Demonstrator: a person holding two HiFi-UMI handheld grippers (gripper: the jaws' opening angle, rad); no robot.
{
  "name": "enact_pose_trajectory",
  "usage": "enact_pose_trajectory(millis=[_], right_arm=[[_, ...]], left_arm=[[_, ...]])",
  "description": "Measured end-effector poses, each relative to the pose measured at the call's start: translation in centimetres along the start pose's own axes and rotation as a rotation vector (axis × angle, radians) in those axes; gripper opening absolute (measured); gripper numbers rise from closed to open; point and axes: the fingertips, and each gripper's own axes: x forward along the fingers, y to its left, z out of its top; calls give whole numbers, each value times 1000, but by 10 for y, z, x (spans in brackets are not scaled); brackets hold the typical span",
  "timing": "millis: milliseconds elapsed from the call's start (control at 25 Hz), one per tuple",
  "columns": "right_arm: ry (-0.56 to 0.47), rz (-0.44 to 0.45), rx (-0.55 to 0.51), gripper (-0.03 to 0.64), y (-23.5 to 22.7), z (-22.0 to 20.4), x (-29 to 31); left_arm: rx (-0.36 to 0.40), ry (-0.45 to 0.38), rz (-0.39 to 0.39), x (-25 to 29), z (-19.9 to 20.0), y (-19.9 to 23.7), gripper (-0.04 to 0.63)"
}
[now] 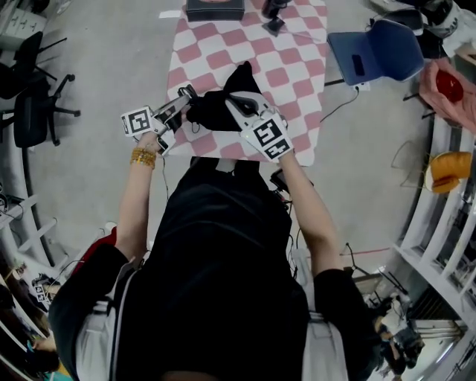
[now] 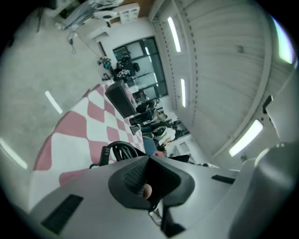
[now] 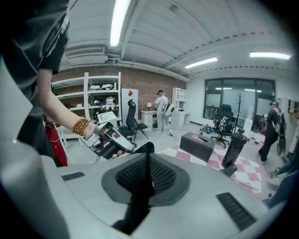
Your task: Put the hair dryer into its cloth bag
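The black cloth bag (image 1: 216, 110) hangs stretched between my two grippers above the near end of the pink-and-white checked table (image 1: 297, 67). My left gripper (image 1: 187, 95) is shut on the bag's left edge, and dark cloth with a thin cord shows between its pads (image 2: 148, 163). My right gripper (image 1: 232, 100) is shut on the bag's right edge; a strip of black cloth (image 3: 140, 196) runs through its closed jaws (image 3: 148, 158). A coil of black cable (image 2: 119, 149) lies on the table just beyond the left jaws. The hair dryer's body is not clearly visible.
A black box (image 1: 215, 9) and a dark bottle-like object (image 1: 274, 15) stand at the table's far end. A blue chair (image 1: 375, 50) stands right of the table, black office chairs (image 1: 33, 89) to the left. Cables trail over the floor.
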Motion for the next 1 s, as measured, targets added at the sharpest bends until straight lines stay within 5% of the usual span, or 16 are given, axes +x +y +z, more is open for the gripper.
enact_pose_trajectory(millis=[80, 120, 240, 360, 440, 520, 640, 840, 1000], right_arm=[[-21, -1, 22, 34, -2, 0, -8], [-26, 0, 16, 34, -1, 0, -10], [-35, 5, -24, 34, 2, 2, -14], [-44, 16, -42, 34, 4, 3, -20], [-54, 23, -43, 34, 5, 3, -24], [-61, 29, -40, 34, 6, 2, -27], [-66, 32, -40, 34, 4, 2, -30], [-68, 33, -47, 34, 4, 2, -33], [-64, 28, -55, 34, 2, 0, -35]], left_arm=[[89, 71, 161, -12, -6, 13, 12], [97, 91, 178, -15, -11, 17, 14], [-8, 64, 37, -14, -29, 22, 17], [-40, 72, 90, -27, -43, 61, 29], [-105, 84, 125, -28, -54, 80, 97], [-209, 57, 104, -25, -58, 88, 164], [-348, -10, 30, -16, -53, 88, 178], [-424, -143, -90, -17, -31, 74, 178], [-367, -11, -41, -12, -51, 79, 178]])
